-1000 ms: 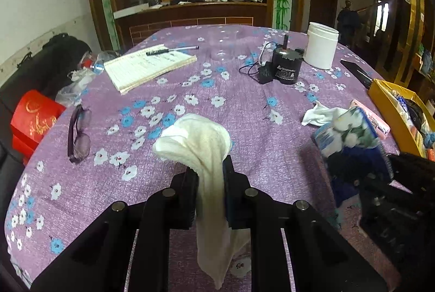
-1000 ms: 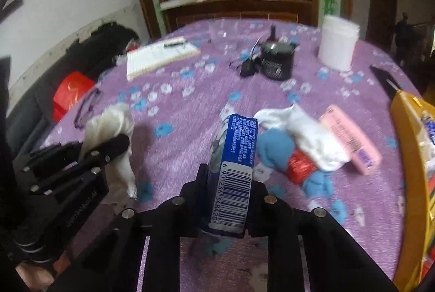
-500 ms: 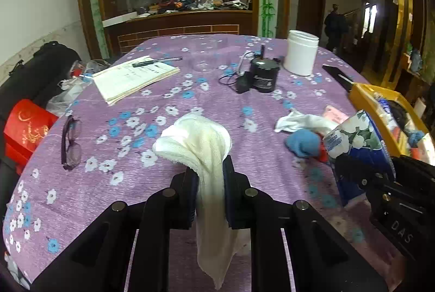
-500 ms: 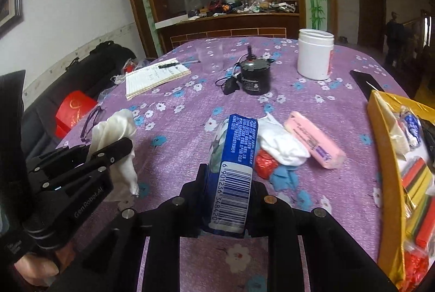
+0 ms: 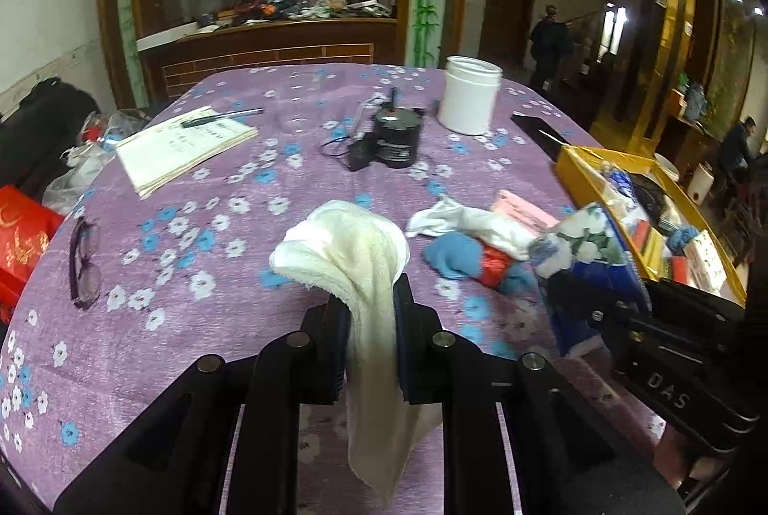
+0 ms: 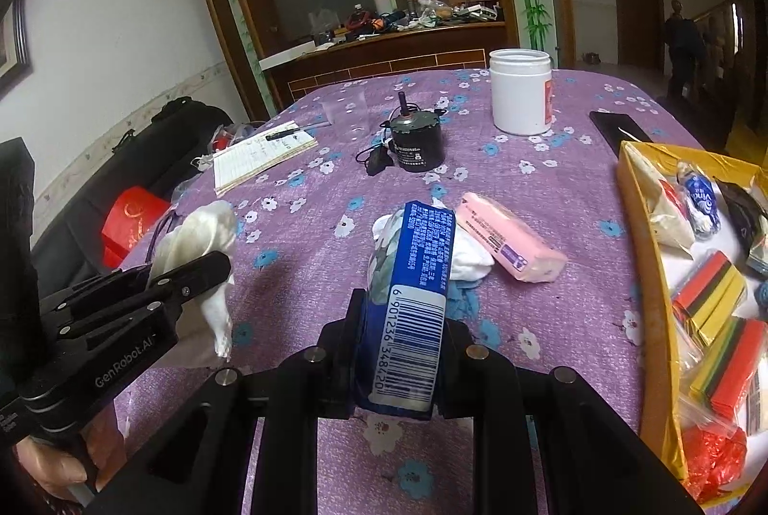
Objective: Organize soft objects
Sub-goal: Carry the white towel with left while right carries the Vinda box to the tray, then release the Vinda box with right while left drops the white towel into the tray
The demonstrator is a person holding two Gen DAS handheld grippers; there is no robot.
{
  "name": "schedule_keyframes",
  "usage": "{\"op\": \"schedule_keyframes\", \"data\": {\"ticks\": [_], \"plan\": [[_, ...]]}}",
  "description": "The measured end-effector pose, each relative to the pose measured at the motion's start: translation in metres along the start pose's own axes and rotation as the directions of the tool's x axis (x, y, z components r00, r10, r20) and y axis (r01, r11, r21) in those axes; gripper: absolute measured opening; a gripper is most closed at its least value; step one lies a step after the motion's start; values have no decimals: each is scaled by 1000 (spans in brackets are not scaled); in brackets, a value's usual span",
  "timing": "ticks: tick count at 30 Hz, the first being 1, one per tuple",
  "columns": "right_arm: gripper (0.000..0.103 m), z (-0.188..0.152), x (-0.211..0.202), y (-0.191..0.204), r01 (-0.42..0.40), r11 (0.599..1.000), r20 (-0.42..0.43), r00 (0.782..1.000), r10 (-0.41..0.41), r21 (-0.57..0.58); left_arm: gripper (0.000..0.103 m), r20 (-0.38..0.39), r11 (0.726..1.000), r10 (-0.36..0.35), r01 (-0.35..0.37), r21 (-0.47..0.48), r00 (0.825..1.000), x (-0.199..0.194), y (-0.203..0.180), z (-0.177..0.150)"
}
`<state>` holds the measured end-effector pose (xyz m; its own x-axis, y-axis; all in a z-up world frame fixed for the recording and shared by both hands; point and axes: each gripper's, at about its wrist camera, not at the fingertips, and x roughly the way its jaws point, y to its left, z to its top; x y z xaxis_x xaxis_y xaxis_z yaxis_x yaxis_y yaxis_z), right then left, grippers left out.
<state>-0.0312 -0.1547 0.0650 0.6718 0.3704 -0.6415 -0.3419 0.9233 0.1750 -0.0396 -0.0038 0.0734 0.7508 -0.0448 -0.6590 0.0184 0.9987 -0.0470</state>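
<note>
A cream cloth (image 5: 355, 256) hangs pinched in our left gripper (image 5: 369, 337), its loose end drooping below the jaws, off the purple flowered tablecloth (image 5: 216, 275). Our right gripper (image 6: 401, 352) is clamped on a blue tissue pack (image 6: 417, 289), barcode up. At one o'clock from the cloth lie a white rag (image 5: 475, 222), a blue sock (image 5: 456, 256) and a pink packet (image 6: 509, 244), bunched together. At three o'clock stands a yellow box (image 6: 643, 256) holding assorted packets.

"genrobot.ai" on left gripper (image 6: 192, 275); barcode "6 901236 348420" on tissue pack (image 6: 413, 304) (blue).
</note>
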Motion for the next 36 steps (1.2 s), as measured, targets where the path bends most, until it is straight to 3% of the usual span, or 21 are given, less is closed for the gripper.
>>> {"op": "schedule_keyframes", "data": {"ticks": [11, 18, 23, 28, 36], "plan": [[22, 5, -29, -49, 37, 994, 37, 998, -41, 104, 14, -39, 979, -157, 160, 124, 987, -2, -79, 16], [22, 8, -64, -105, 102, 975, 85, 989, -121, 197, 14, -87, 943, -258, 270, 196, 962, 0, -142, 28], [22, 6, -79, -151, 163, 950, 65, 980, -186, 266, 14, -136, 899, -325, 350, 261, 936, 6, -198, 29], [22, -1, -86, -201, 220, 920, 10, 972, -236, 324, 14, -183, 863, -365, 405, 301, 913, 17, -242, 28], [22, -4, -89, -244, 286, 896, -38, 956, -290, 339, 14, -213, 852, -364, 416, 317, 907, 49, -281, 36]]}}
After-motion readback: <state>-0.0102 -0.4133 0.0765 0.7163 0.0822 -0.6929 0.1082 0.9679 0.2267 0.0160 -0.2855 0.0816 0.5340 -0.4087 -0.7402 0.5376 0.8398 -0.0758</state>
